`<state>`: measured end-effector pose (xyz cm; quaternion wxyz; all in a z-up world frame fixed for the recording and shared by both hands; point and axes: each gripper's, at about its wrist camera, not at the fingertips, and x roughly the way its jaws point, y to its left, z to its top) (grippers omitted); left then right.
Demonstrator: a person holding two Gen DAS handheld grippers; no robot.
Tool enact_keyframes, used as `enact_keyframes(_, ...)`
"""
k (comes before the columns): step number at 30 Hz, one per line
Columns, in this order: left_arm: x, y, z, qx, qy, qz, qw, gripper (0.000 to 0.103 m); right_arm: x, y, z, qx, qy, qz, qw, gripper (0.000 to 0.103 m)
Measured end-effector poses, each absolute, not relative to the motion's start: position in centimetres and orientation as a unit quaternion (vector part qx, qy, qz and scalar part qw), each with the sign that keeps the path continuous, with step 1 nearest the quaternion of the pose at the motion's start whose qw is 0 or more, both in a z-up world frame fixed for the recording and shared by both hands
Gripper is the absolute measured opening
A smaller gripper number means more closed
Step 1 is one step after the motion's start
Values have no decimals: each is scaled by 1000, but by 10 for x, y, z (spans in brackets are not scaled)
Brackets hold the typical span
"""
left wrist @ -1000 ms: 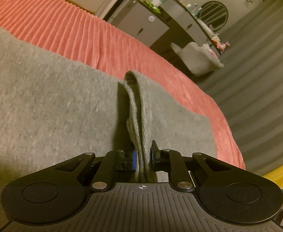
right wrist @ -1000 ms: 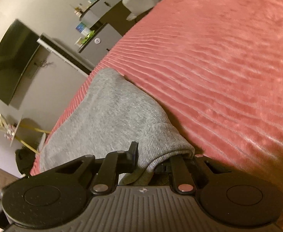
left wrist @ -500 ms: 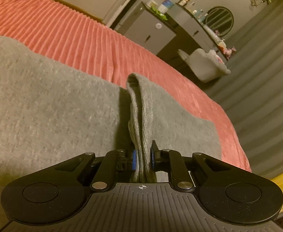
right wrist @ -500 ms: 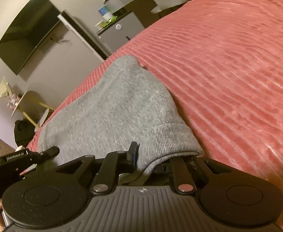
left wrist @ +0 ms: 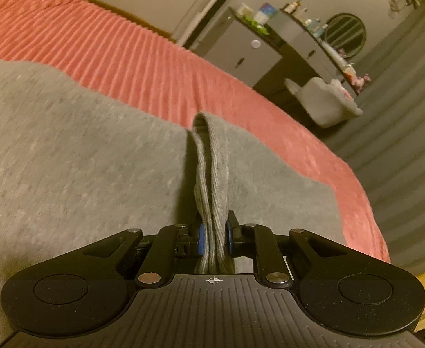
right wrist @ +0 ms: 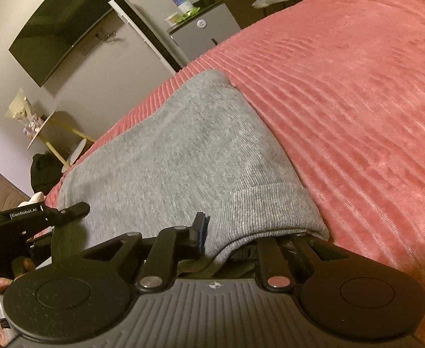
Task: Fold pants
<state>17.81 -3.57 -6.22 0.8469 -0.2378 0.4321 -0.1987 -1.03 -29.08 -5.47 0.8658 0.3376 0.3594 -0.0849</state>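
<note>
Grey knit pants (left wrist: 82,159) lie spread on a pink ribbed bedspread (left wrist: 119,49). My left gripper (left wrist: 214,236) is shut on a ribbed cuff of the pants (left wrist: 212,174), which stands up in a narrow fold between the blue pads. In the right wrist view the pants (right wrist: 169,150) stretch away over the bedspread (right wrist: 357,101). My right gripper (right wrist: 230,237) is shut on the other ribbed cuff (right wrist: 270,208); the cloth drapes over and hides its right finger. The left gripper also shows in the right wrist view (right wrist: 76,210), at the far left.
The bed's right edge (left wrist: 366,203) drops to a grey floor. A grey cabinet (left wrist: 241,55), a dark shelf with bottles (left wrist: 308,29) and a white chair (left wrist: 322,101) stand beyond the bed. A wall TV (right wrist: 58,29) and a small round table (right wrist: 47,127) are at the left.
Both grippers have kept their hold and moved with the cuffs; the right view has swung so that the left gripper and hand now show at its left edge.
</note>
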Motion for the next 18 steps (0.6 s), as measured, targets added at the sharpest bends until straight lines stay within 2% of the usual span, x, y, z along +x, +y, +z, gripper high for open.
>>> enact_keyframes(3, 174, -29, -54, -208, 406, -147, 878, 25, -10, -297, -48, 340, 383, -76, 855, 27)
enact_keyframes(4, 172, -26, -50, -200, 391, -124, 890, 31, -11, -298, -44, 337, 393, -73, 852, 37)
enact_keyframes(5, 167, -21, -45, -197, 368, -95, 904, 33, -13, -298, -37, 332, 399, -68, 852, 47)
enact_keyframes(7, 160, -15, -38, -202, 333, -75, 918, 36, -20, -295, -23, 313, 394, -45, 863, 54)
enact_keyframes(10, 152, -16, -31, -224, 309, -96, 919, 56, -25, -287, -1, 253, 381, -30, 889, 54)
enact_keyframes(12, 149, -34, -31, -213, 311, -133, 917, 62, -20, -286, 5, 229, 363, -31, 903, 52)
enact_keyframes(14, 143, -55, -34, -172, 321, -163, 917, 69, -6, -284, 2, 206, 362, -48, 908, 37)
enact_keyframes(15, 139, -68, -35, -137, 321, -175, 921, 72, 2, -281, 2, 197, 378, -61, 903, 34)
enact_keyframes(16, 136, -78, -36, -105, 321, -181, 924, 83, 8, -279, 2, 197, 385, -64, 899, 34)
enact_keyframes(18, 136, -95, -43, -37, 336, -177, 925, 84, 10, -276, 9, 199, 387, -38, 900, 34)
